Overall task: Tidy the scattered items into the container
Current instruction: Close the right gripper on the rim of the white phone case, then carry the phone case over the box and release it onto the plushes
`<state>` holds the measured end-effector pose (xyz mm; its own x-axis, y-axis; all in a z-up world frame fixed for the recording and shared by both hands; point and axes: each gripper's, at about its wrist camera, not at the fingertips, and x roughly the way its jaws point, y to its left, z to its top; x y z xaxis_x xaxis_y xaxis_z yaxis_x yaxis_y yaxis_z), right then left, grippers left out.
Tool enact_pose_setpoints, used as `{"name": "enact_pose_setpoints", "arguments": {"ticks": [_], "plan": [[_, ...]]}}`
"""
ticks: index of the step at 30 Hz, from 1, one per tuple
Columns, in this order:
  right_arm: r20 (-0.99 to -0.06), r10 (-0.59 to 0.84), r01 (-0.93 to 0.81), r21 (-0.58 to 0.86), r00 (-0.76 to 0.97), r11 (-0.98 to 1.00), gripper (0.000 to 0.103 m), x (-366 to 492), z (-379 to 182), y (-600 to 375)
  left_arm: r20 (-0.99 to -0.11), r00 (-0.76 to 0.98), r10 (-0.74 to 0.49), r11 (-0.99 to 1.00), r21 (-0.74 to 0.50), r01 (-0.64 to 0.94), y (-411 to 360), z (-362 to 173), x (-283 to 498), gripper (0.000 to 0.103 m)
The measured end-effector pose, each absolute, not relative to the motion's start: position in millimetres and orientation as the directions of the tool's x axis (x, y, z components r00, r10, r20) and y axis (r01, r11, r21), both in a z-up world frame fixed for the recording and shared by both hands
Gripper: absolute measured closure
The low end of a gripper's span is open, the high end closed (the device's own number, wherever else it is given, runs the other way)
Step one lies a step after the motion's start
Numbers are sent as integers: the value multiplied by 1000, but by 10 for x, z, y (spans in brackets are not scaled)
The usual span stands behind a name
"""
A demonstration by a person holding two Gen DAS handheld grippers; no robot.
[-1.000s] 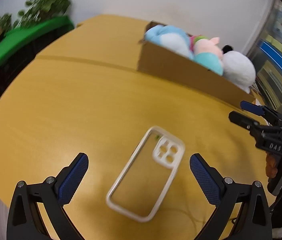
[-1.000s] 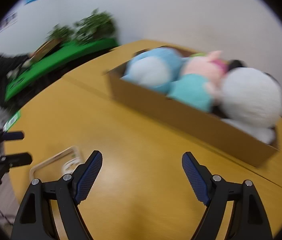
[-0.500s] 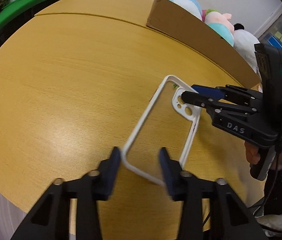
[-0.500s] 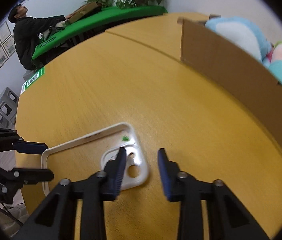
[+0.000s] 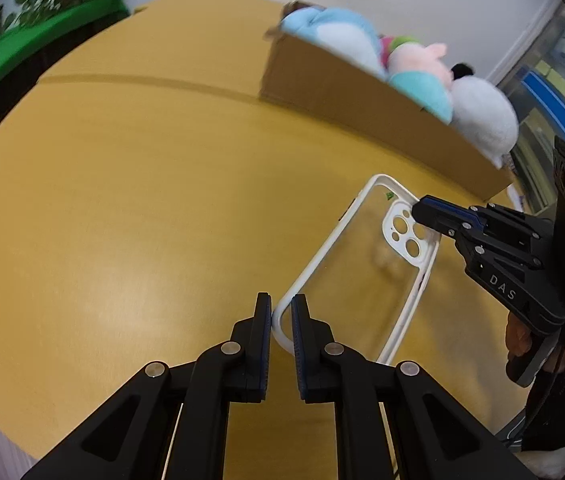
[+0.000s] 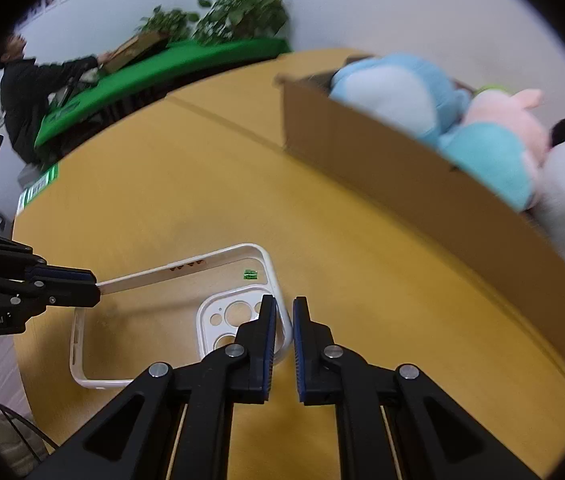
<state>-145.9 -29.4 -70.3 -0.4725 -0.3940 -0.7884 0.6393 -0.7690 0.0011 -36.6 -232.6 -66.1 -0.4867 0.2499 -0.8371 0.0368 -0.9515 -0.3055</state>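
Note:
A clear phone case with a white rim (image 5: 366, 264) is held between both grippers above the yellow table. My left gripper (image 5: 281, 330) is shut on the case's bottom corner. My right gripper (image 6: 283, 334) is shut on the rim beside the camera cut-out, and it also shows in the left wrist view (image 5: 428, 210). The case also shows in the right wrist view (image 6: 170, 312), with the left gripper (image 6: 90, 286) on its far end. The cardboard box (image 5: 362, 100) stands at the back right of the table, holding plush toys (image 5: 402, 64).
The round yellow table (image 5: 142, 200) stretches to the left and front. The box wall (image 6: 422, 200) runs along the right. A green table with plants (image 6: 186, 56) and a person in black (image 6: 26, 88) are beyond the table edge.
Both grippers have closed fully on the case's rim and the case has lifted slightly off the table. A second ago both were open and apart from it.

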Motion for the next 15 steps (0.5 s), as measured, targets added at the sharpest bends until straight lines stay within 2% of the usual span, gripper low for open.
{"name": "enact_pose_setpoints", "arguments": {"ticks": [9, 15], "plan": [[-593, -311, 470, -131, -743, -873, 96, -2287, 514, 318, -689, -652, 316, -949, -217, -230, -1853, 610, -1651, 93], [-537, -217, 347, -153, -815, -925, 96, -3172, 993, 652, -648, -674, 355, -928, -156, -338, -1530, 1083, -2750, 93]]}}
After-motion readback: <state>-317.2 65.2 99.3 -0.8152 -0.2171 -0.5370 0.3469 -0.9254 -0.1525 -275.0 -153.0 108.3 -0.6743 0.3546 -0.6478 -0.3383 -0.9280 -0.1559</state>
